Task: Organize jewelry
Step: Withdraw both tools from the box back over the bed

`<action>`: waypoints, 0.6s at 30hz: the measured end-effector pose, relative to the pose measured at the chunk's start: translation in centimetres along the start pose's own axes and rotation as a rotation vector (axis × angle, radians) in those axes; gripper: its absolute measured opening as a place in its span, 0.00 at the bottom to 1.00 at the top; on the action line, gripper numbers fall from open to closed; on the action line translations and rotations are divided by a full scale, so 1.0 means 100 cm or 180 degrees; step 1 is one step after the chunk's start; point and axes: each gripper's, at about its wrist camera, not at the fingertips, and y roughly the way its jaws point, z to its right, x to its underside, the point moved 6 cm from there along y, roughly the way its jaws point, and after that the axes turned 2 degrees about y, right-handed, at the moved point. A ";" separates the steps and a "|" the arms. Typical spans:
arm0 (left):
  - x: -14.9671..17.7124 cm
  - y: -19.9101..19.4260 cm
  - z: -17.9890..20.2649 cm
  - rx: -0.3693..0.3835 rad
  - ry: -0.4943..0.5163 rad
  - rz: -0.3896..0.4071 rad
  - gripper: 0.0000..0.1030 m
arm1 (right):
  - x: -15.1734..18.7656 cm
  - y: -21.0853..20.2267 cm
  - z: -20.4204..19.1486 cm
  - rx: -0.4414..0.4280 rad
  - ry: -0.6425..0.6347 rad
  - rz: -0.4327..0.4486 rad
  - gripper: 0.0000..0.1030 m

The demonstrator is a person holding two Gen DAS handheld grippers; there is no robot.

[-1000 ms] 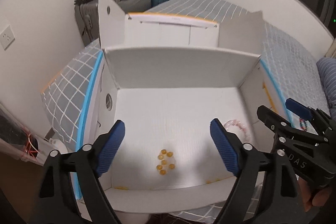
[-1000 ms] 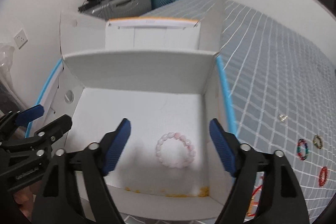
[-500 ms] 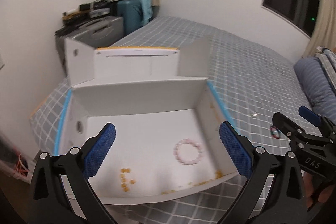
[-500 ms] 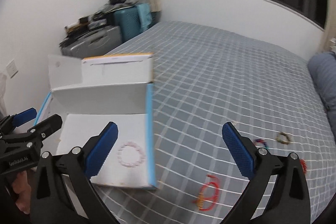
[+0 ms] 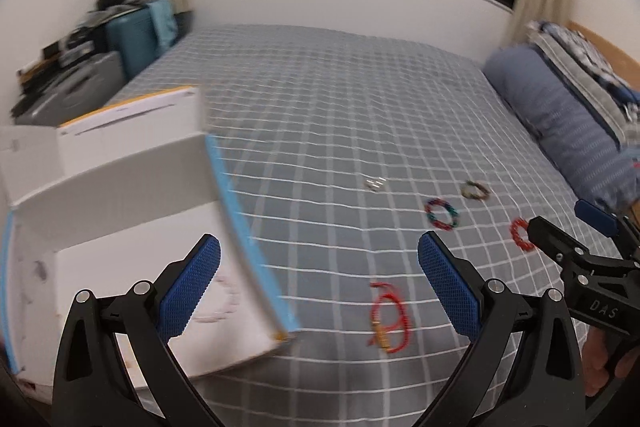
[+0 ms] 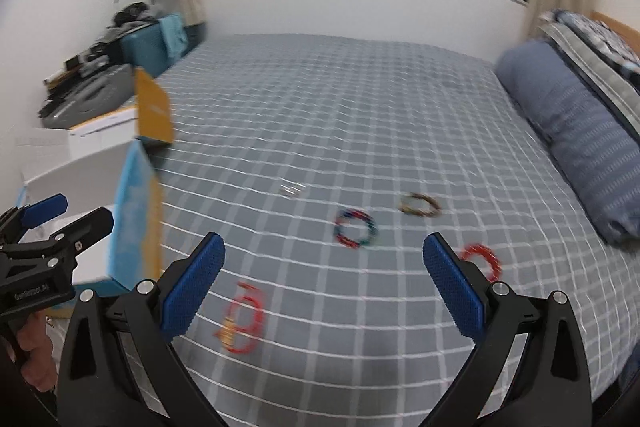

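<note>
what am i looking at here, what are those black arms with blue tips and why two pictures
There is no robot. A person holds a hand-held tool in each hand, and each carries a wide-angle camera looking along its two blue-padded fingers. One picture comes from the left tool, the other from the right tool; each also catches the other at its edge. Both are wide open and hold nothing.

Below is a bed with a grey checked cover. At its left sits an open white box with a pale bead bracelet inside, blurred. Loose on the cover lie a red cord bracelet, a multicoloured bracelet, a brownish one, a red bead one and some tiny pale pieces.
</note>
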 end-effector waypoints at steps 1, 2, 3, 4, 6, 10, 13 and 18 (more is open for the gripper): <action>0.003 0.005 0.009 0.0031 0.0031 -0.0021 0.94 | 0.004 0.001 0.006 0.0028 0.0019 -0.0012 0.93; 0.006 0.011 0.021 0.0064 0.0075 -0.0048 0.94 | 0.004 0.001 0.006 0.0028 0.0019 -0.0012 0.93; 0.009 0.018 0.031 0.0089 0.0115 -0.0080 0.94 | 0.009 0.002 0.015 0.0076 0.0046 -0.0034 0.93; 0.012 0.024 0.038 0.0118 0.0145 -0.0109 0.94 | 0.015 0.004 0.026 0.0120 0.0081 -0.0065 0.93; 0.020 0.036 0.054 0.0205 0.0199 -0.0192 0.94 | 0.026 0.006 0.041 0.0162 0.0137 -0.0112 0.93; 0.035 0.060 0.076 0.0292 0.0278 -0.0326 0.94 | 0.052 0.012 0.075 0.0260 0.0240 -0.0233 0.93; 0.046 0.075 0.086 0.0311 0.0323 -0.0394 0.94 | 0.073 0.019 0.097 0.0322 0.0342 -0.0335 0.93; 0.064 0.101 0.090 0.0347 0.0324 -0.0526 0.94 | 0.108 0.032 0.119 0.0354 0.0500 -0.0517 0.92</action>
